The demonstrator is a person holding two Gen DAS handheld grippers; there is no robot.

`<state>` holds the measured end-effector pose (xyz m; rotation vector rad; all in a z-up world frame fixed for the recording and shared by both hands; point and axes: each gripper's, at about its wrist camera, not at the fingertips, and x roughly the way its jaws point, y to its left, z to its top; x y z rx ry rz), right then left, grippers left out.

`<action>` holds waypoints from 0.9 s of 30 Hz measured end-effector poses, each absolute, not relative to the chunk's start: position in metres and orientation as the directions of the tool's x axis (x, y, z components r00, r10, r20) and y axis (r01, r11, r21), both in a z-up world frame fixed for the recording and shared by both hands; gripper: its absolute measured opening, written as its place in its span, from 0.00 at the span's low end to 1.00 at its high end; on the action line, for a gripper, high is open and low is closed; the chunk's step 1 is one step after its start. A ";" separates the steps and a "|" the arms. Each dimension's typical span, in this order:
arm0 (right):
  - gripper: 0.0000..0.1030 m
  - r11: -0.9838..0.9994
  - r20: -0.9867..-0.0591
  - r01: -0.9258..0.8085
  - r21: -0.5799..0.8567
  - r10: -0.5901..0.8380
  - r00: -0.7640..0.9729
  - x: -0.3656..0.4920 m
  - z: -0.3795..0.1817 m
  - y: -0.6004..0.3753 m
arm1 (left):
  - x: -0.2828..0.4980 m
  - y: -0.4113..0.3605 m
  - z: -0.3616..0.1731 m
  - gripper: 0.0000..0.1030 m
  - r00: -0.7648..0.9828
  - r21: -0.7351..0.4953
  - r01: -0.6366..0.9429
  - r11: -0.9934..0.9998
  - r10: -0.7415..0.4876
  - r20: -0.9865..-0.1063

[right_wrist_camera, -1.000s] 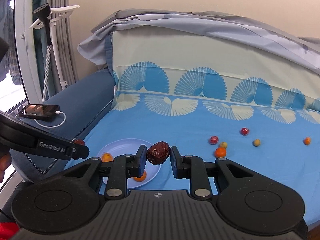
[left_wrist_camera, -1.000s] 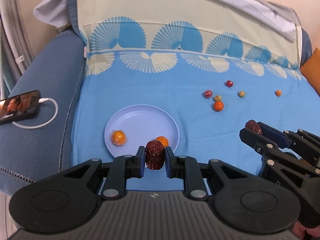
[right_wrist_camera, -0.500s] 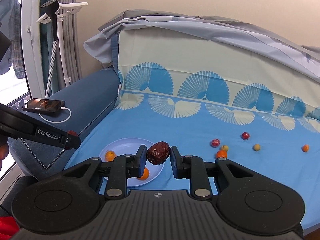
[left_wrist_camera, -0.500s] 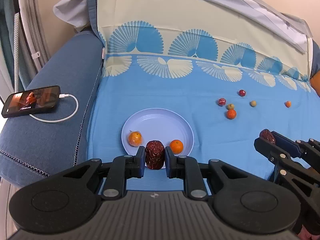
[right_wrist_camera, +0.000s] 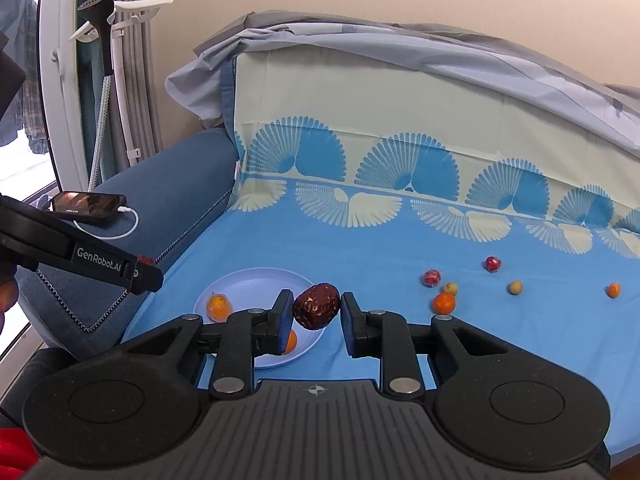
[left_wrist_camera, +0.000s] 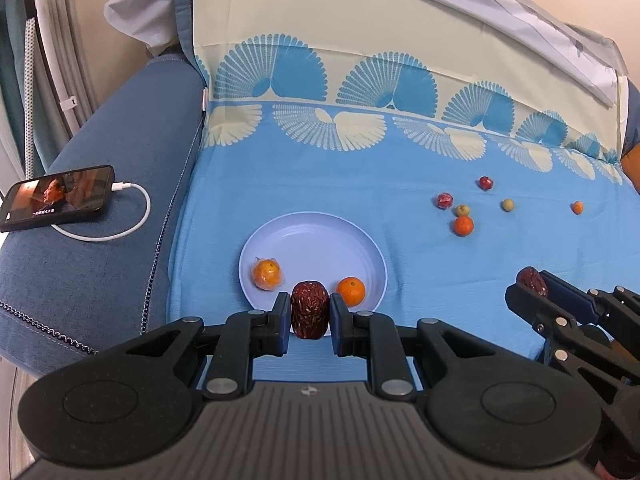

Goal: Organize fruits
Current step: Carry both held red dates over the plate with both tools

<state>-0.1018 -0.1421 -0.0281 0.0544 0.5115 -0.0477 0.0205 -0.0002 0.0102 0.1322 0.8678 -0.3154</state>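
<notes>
My left gripper [left_wrist_camera: 310,314] is shut on a wrinkled dark red date [left_wrist_camera: 309,315], held over the near rim of the pale blue plate [left_wrist_camera: 316,240]. The plate holds two small oranges [left_wrist_camera: 267,275] [left_wrist_camera: 351,291]. My right gripper [right_wrist_camera: 312,312] is shut on a second dark red date [right_wrist_camera: 316,311], held above the right part of the same plate [right_wrist_camera: 256,284]. The right gripper also shows in the left wrist view [left_wrist_camera: 532,284]. The left gripper shows in the right wrist view [right_wrist_camera: 140,272].
Several small fruits lie loose on the blue sheet at the right: an orange [left_wrist_camera: 463,225], red ones [left_wrist_camera: 445,201] [left_wrist_camera: 486,183], yellowish ones [left_wrist_camera: 507,205] and a far small orange [left_wrist_camera: 577,207]. A phone [left_wrist_camera: 56,196] on a charging cable rests on the sofa arm at left.
Both grippers have drawn back and up from the plate, so it looks smaller and farther. Each still holds its date. The fruits on the sheet have not moved.
</notes>
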 end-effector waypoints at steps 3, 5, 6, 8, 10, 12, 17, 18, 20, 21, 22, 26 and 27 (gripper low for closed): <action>0.26 0.998 -0.499 0.057 0.037 -0.031 0.866 -0.098 -0.030 -0.141 | 0.023 0.002 0.007 0.21 0.598 -0.019 0.319 0.948 -0.216 -0.772; 0.26 0.998 -0.505 0.055 0.035 -0.030 0.863 -0.095 -0.032 -0.140 | 0.026 0.004 0.005 0.21 0.591 -0.024 0.315 0.949 -0.216 -0.777; 0.26 0.998 -0.507 0.054 0.033 -0.030 0.862 -0.094 -0.033 -0.140 | 0.028 0.004 0.005 0.21 0.589 -0.025 0.312 0.950 -0.215 -0.779; 0.26 0.998 -0.514 0.048 0.031 -0.026 0.857 -0.090 -0.035 -0.140 | 0.032 0.003 0.003 0.21 0.587 -0.024 0.309 0.951 -0.211 -0.781; 0.26 0.999 -0.522 0.045 0.028 -0.024 0.853 -0.086 -0.038 -0.140 | 0.038 0.003 0.001 0.21 0.582 -0.028 0.307 0.951 -0.210 -0.786; 0.26 0.999 -0.530 0.042 0.025 -0.022 0.848 -0.082 -0.041 -0.140 | 0.043 0.002 0.000 0.21 0.579 -0.035 0.303 0.952 -0.213 -0.787; 0.26 0.999 -0.557 0.041 0.022 -0.021 0.830 -0.065 -0.051 -0.142 | 0.063 -0.005 -0.004 0.21 0.567 -0.043 0.306 0.951 -0.218 -0.794; 0.26 0.999 -0.563 0.040 0.019 -0.023 0.826 -0.060 -0.053 -0.142 | 0.068 -0.006 -0.005 0.21 0.565 -0.047 0.304 0.951 -0.219 -0.796; 0.26 0.999 -0.568 0.037 0.013 -0.023 0.823 -0.047 -0.056 -0.141 | 0.079 -0.010 -0.008 0.21 0.563 -0.047 0.302 0.952 -0.217 -0.797; 0.26 0.999 -0.570 0.035 0.011 -0.022 0.822 -0.042 -0.057 -0.141 | 0.085 -0.012 -0.010 0.21 0.559 -0.046 0.300 0.953 -0.215 -0.800; 0.26 0.999 -0.572 0.034 0.011 -0.021 0.820 -0.036 -0.059 -0.140 | 0.090 -0.013 -0.013 0.21 0.553 -0.050 0.303 0.952 -0.218 -0.804; 0.26 1.000 -0.597 0.006 0.015 0.004 0.803 -0.013 -0.071 -0.138 | 0.113 -0.020 -0.029 0.21 0.532 -0.023 0.304 0.952 -0.189 -0.825; 0.26 1.000 -0.607 -0.001 0.017 0.012 0.795 -0.008 -0.075 -0.137 | 0.119 -0.022 -0.035 0.21 0.524 -0.017 0.303 0.953 -0.181 -0.832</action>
